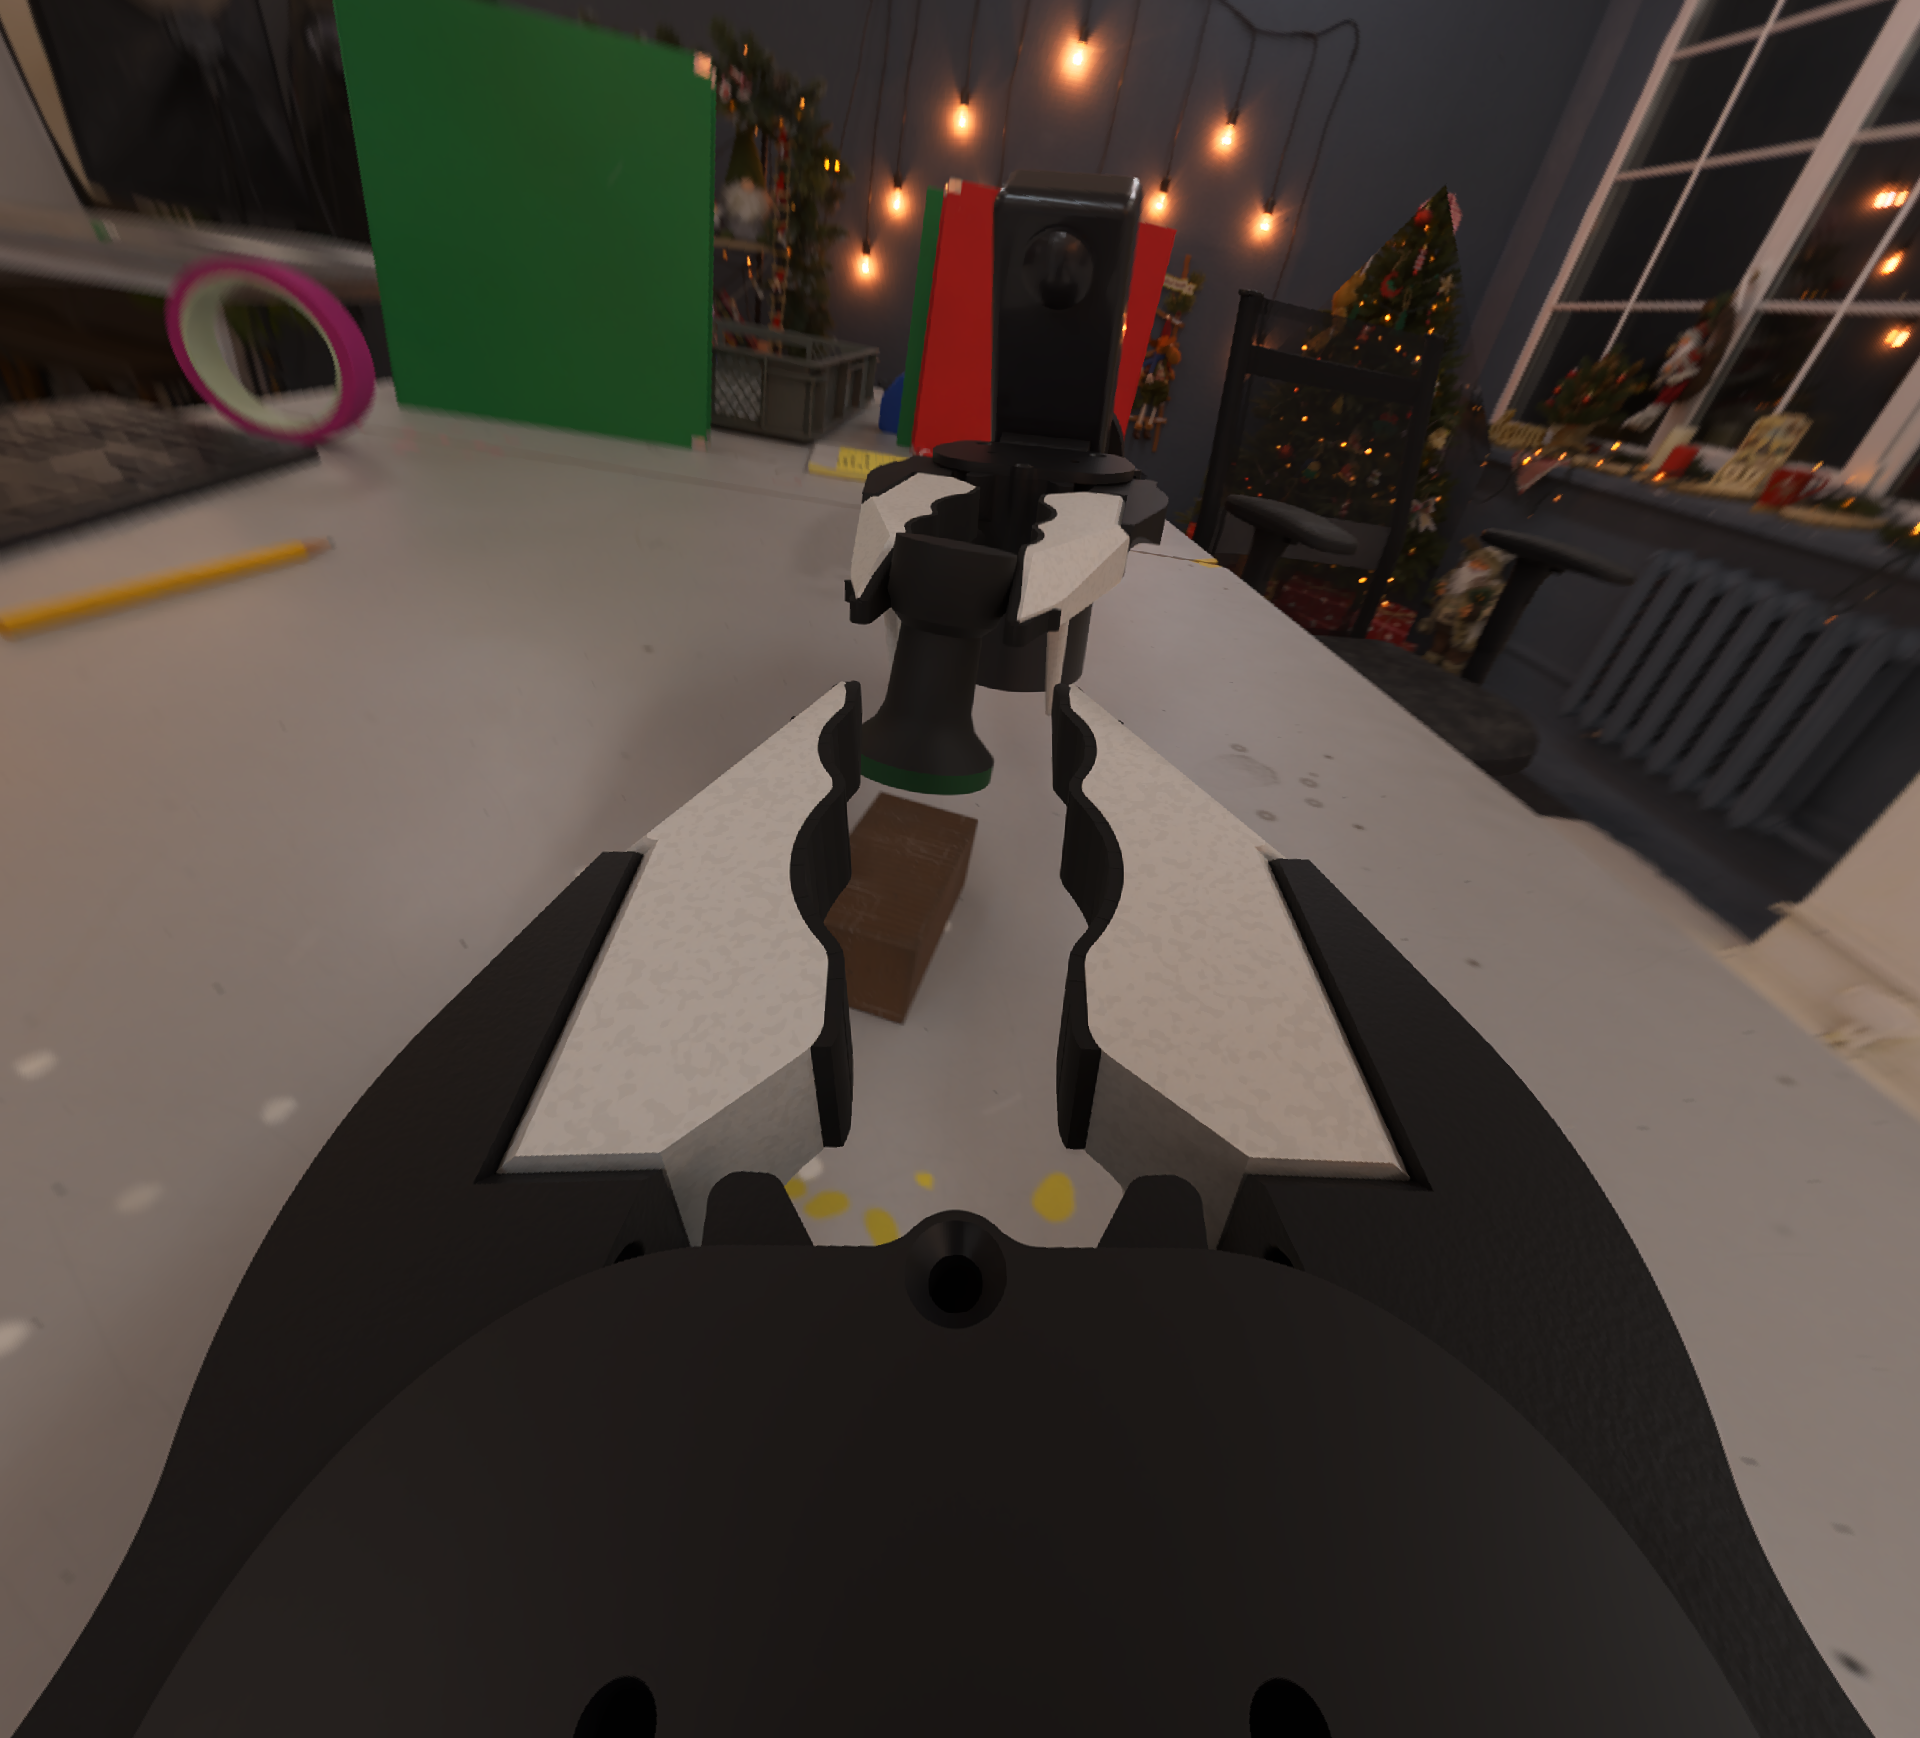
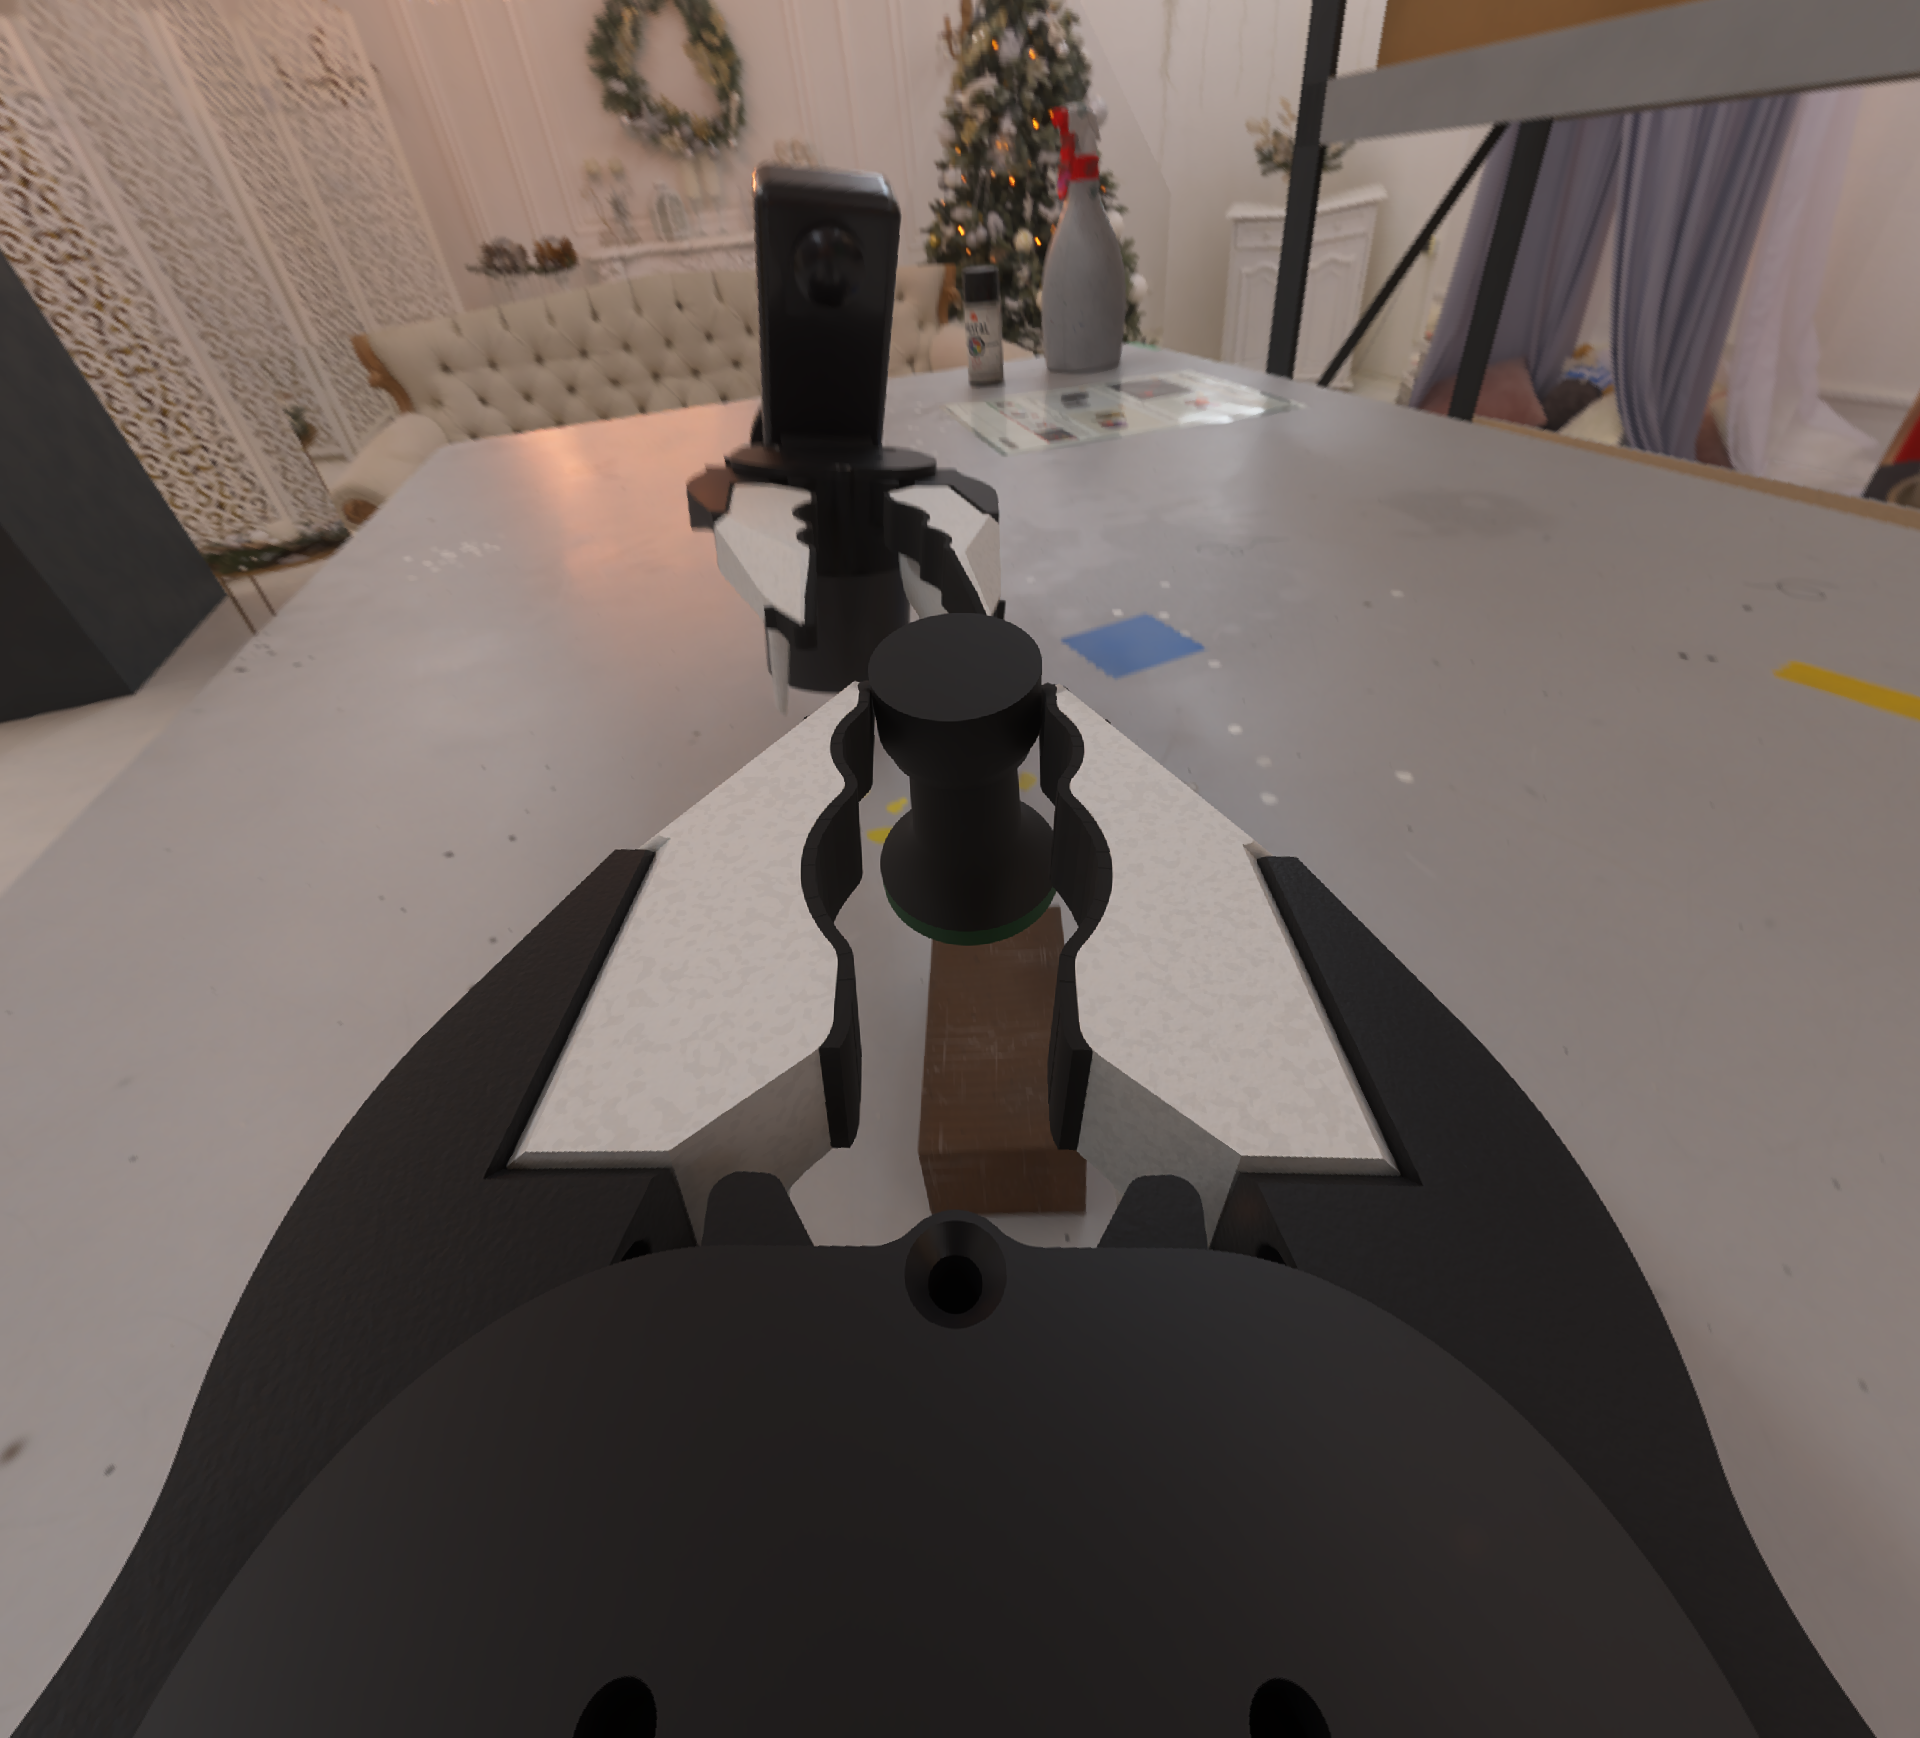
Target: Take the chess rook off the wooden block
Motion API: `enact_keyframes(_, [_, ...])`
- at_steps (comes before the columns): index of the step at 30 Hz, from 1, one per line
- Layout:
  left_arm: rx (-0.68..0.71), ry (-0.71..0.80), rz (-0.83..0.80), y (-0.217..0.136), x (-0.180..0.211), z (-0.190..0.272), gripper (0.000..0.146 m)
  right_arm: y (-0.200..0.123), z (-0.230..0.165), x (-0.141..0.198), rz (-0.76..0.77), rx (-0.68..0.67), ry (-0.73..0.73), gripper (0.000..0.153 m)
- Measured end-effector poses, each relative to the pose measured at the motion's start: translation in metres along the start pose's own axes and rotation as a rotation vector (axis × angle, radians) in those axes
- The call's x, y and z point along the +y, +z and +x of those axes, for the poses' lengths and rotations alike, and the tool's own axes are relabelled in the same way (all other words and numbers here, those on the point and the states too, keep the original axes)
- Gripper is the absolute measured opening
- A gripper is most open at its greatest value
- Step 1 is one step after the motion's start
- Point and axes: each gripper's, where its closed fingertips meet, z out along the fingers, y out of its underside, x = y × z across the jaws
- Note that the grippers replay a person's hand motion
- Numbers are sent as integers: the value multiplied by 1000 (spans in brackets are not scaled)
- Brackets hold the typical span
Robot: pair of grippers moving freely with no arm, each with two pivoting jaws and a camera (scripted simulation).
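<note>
The black chess rook (image 2: 956, 795) with a green felt base is upright between my right gripper's (image 2: 954, 701) fingertips, which are shut on its head. Its base is right at the top of the brown wooden block (image 2: 992, 1075) standing on the grey table (image 2: 1455, 857); I cannot tell whether they touch. In the left wrist view the rook (image 1: 925, 701) hangs from the right gripper (image 1: 951, 587) just over the block (image 1: 899, 909). My left gripper (image 1: 956, 712) is open and empty, its fingers on either side of the block, facing the right gripper. It also shows in the right wrist view (image 2: 862, 618).
A pink tape roll (image 1: 270, 348), a yellow pencil (image 1: 166, 587), a green board (image 1: 530, 202), red boards (image 1: 956, 317) and a grey crate (image 1: 790, 384) are on the left gripper's far side. A spray bottle (image 2: 1081, 275), a can (image 2: 982, 327), a blue patch (image 2: 1132, 644).
</note>
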Motion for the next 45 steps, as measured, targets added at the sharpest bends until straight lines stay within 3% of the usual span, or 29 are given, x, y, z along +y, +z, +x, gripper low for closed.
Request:
enact_keyframes(4, [-2,166,48,3,-9,6,36,3,-7,-20,58,-59,11,32])
enact_keyframes(7, [11,204,71,5,-11,7,36,4,-10,-30,90,-107,36,32])
enact_keyframes(34, [9,177,60,12,-9,0,36,5,-8,-28,114,-83,60,32])
enact_keyframes(40, [-190,61,-114,-6,0,-34,36,-10,14,-29,192,-24,131,32])
enact_keyframes(45, [-229,-27,-254,-15,16,-47,36,-20,25,-31,239,2,174,32])
